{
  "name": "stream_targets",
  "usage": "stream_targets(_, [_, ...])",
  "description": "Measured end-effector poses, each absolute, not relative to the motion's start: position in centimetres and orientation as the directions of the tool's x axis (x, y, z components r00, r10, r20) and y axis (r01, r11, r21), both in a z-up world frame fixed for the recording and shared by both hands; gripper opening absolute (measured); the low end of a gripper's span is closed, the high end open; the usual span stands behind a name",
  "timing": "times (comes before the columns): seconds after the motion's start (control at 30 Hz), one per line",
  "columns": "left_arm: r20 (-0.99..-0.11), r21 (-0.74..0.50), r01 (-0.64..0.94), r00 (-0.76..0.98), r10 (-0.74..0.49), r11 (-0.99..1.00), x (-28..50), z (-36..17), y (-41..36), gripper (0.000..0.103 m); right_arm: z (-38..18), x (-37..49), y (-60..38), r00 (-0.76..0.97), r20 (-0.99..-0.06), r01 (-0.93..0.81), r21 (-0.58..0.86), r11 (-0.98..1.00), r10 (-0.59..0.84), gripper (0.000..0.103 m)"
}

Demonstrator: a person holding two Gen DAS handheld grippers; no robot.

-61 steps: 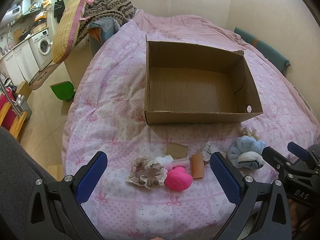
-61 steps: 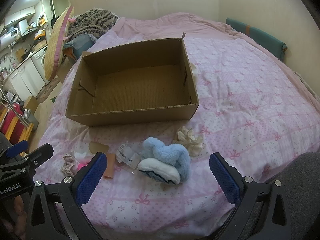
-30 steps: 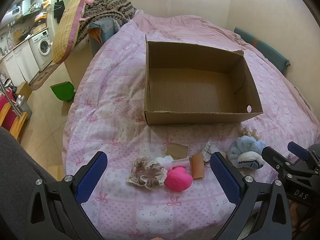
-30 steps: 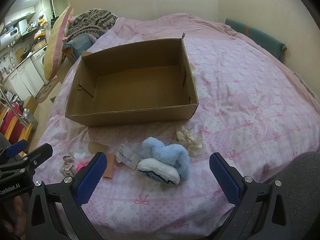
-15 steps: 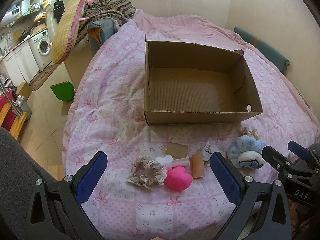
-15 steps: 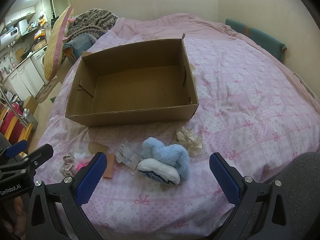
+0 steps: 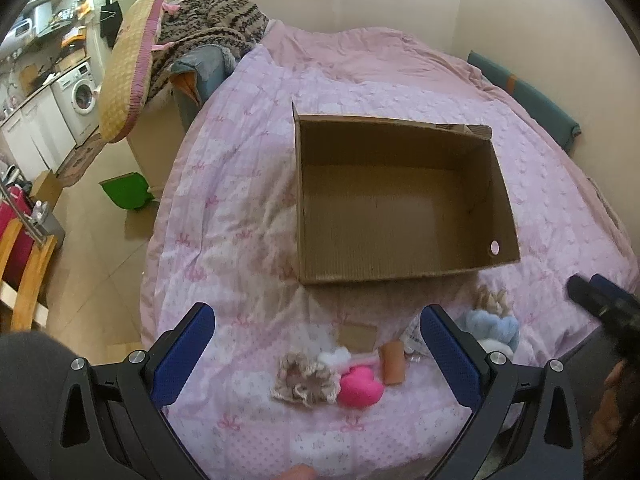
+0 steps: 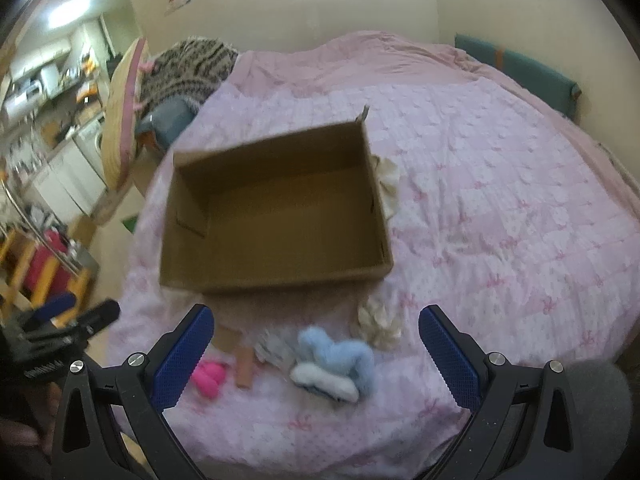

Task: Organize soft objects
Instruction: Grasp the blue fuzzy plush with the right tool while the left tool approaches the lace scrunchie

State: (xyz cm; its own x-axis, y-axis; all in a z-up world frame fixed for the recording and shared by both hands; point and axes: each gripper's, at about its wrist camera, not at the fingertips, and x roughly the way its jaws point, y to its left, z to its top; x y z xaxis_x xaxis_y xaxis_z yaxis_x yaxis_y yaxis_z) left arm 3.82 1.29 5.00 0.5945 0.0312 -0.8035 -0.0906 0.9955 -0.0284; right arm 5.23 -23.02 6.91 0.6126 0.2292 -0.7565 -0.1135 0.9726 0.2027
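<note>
Box (image 7: 400, 208) beyond toys, seemingly unobstructed.

Both wrist cameras look down and forward over the pink quilt (image 7: 240, 208) from its near edge, the open cardboard box (image 7: 400, 208) at twelve o'clock. The left view sits further left, the right one further right; both share the box (image 8: 280, 216) and the soft items near six.

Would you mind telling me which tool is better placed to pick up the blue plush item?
Right. The open right tool frames the blue plush item, while the left tool faces the pink heart.
</note>
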Motion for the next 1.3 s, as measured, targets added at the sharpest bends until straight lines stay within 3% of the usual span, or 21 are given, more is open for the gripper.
stream_targets(0.23, [-0.844,-0.022,-0.089,0.536,0.029,0.996,7.4,4.6,2.8,0.103,5.9,9.6,-27.1,0.484,-0.811,-0.041,0.355,0.934,0.329,0.103])
stream_targets(0.5, [-0.929,-0.053,-0.181,0.369,0.018,0.982,10.6,0.2,5.4,0.103,-2.0,12.5,-26.7,0.138,-0.912,0.042,0.394,0.918,0.386,0.101])
stream_targets(0.7, [-0.941,-0.085,-0.207,0.340,-0.009,0.975,10.1,-2.0,6.4,0.102,-6.7,12.2,-22.0,0.047,-0.949,-0.042,0.309,0.950,0.310,0.079])
stream_targets(0.8, [-0.935,-0.071,-0.204,0.354,0.006,0.976,10.0,-2.0,6.5,0.103,-8.6,12.5,-20.2,0.028,-0.972,-0.091,0.229,0.969,0.232,0.077])
stream_targets(0.87, [-0.935,-0.072,-0.201,0.356,0.004,0.977,10.0,-2.0,6.5,0.103,-9.9,12.8,-19.4,0.017,-0.977,-0.121,0.207,0.971,0.211,0.062])
stream_targets(0.97, [-0.934,-0.079,-0.200,0.358,-0.002,0.977,10.0,-1.9,6.5,0.103,-10.7,12.8,-19.0,0.030,-0.977,-0.152,0.203,0.967,0.210,0.049])
stream_targets(1.03, [-0.931,-0.076,-0.198,0.364,0.001,0.977,10.0,-1.8,6.5,0.103,-10.8,12.6,-18.6,0.040,-0.977,-0.185,0.201,0.962,0.211,0.033])
stream_targets(1.1, [-0.929,-0.075,-0.197,0.369,0.003,0.977,10.0,-1.7,6.5,0.102,-10.3,12.4,-18.4,0.057,-0.975,-0.202,0.201,0.958,0.216,0.026])
stream_targets(1.3, [-0.931,-0.067,-0.191,0.364,0.008,0.979,9.9,-1.8,6.5,0.102,-6.2,11.5,-18.5,0.101,-0.942,-0.241,0.289,0.926,0.320,0.023])
